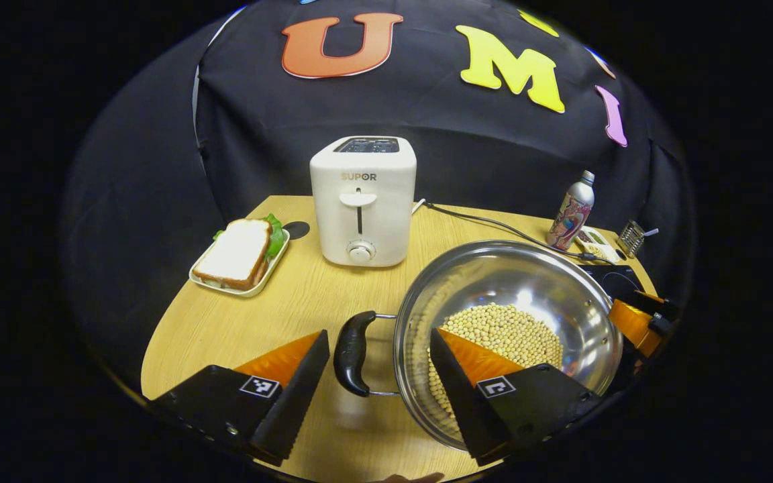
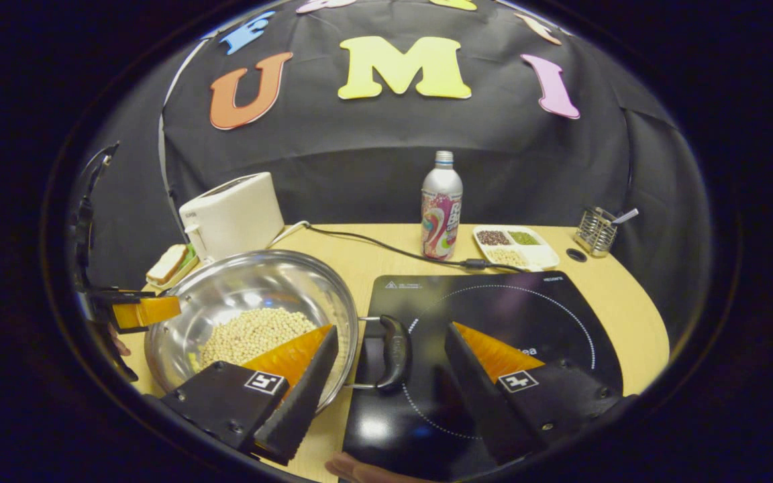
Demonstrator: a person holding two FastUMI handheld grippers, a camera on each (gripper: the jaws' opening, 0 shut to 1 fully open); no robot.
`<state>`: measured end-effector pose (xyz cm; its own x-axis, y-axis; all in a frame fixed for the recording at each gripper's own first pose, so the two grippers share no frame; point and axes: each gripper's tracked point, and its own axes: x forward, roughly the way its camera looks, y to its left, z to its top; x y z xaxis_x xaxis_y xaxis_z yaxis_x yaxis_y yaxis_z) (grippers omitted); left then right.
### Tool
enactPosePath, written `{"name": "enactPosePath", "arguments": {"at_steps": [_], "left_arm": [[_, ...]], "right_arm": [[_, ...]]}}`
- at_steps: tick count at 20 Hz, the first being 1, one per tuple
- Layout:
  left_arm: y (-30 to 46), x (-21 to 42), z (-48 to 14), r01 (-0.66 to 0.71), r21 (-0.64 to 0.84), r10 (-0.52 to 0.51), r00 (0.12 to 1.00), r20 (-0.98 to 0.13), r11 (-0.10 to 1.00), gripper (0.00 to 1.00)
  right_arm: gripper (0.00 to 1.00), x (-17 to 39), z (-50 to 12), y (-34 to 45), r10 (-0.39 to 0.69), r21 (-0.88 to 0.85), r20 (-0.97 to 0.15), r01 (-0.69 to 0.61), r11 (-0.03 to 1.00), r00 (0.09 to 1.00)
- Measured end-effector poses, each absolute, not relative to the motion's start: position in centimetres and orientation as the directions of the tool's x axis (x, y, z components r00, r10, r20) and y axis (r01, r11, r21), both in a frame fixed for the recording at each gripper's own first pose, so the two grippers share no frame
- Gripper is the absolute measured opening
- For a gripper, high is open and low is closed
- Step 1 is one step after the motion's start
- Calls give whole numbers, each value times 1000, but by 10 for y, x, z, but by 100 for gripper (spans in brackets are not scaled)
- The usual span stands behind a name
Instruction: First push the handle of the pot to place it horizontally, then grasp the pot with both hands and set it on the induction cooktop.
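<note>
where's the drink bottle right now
In the right gripper view the bottle stands upright at the table's back edge, behind the induction cooktop, just left of the divided snack tray.

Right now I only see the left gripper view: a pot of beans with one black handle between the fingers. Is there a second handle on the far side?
Observer: Yes. The right gripper view shows a second black handle on the pot, sitting between the open fingers of the right hand-held gripper.
Operator: Where is the cooker it goes on?
Observer: The induction cooktop lies flat beside the pot on that side, and the second handle hangs over its near edge.
Operator: Anything behind the cooker?
Observer: A divided dish with dark, green and pale grains in separate compartments.
</note>
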<state>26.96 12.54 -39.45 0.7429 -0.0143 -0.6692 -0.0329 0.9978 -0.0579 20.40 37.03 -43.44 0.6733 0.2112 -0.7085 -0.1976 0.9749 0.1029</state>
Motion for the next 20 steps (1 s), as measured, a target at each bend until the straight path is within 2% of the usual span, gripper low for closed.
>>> {"name": "enactPosePath", "arguments": {"at_steps": [1,2,3,4,5,6,7,8,9,10,11,12,13,14,15,18,19,20], "left_arm": [[125,269,-398,-25,-55,-19,734,-679,998,82],[126,268,-399,-26,-45,-12,729,-685,999,79],[126,268,-405,-21,-40,-13,715,-699,999,75],[125,265,-410,-14,-27,-10,697,-717,1000,71],[121,261,-414,0,-20,-14,677,-736,1000,67],[122,262,-418,13,-2,-10,673,-739,1000,69],[123,262,-418,22,9,-8,676,-737,1000,71],[122,265,-419,20,5,-10,679,-734,1000,70],[122,262,-419,13,-8,-15,664,-748,1000,69],[122,264,-416,2,-25,-20,671,-741,1000,69],[121,261,-415,-2,-42,-30,664,-747,999,65],[120,261,-418,-3,-44,-31,659,-752,999,72],[121,261,-417,-4,-37,-25,659,-752,999,61],[120,259,-418,-1,-21,-15,652,-758,1000,61],[120,258,-417,-1,-12,-8,650,-760,1000,61],[118,255,-412,-9,-17,-7,643,-765,1000,61],[119,253,-410,-7,-19,-10,642,-767,1000,57],[120,251,-408,-10,-20,-9,637,-770,1000,57]], "right_arm": [[100,204,-438,375,220,116,-716,-197,973,663],[96,203,-440,382,239,143,-718,-197,970,653],[100,201,-445,389,256,160,-723,-204,966,642],[94,195,-454,391,255,162,-759,-206,965,599],[92,201,-449,392,248,155,-738,-199,968,628],[87,198,-453,389,235,151,-766,-188,970,598],[89,201,-456,390,226,135,-762,-192,972,607],[86,198,-460,388,218,121,-784,-201,972,581],[83,201,-459,385,203,108,-778,-191,976,595],[72,198,-458,383,209,116,-773,-189,975,599],[69,201,-459,383,215,117,-774,-198,973,596],[65,202,-457,381,223,135,-766,-188,973,603],[64,202,-457,383,227,137,-761,-191,972,608],[58,204,-457,382,233,140,-762,-198,970,604],[59,202,-457,383,247,156,-760,-199,967,601],[54,201,-452,382,312,244,-764,-194,950,564],[55,201,-451,383,329,266,-767,-193,944,551],[51,200,-448,383,342,273,-764,-206,940,547]]}}
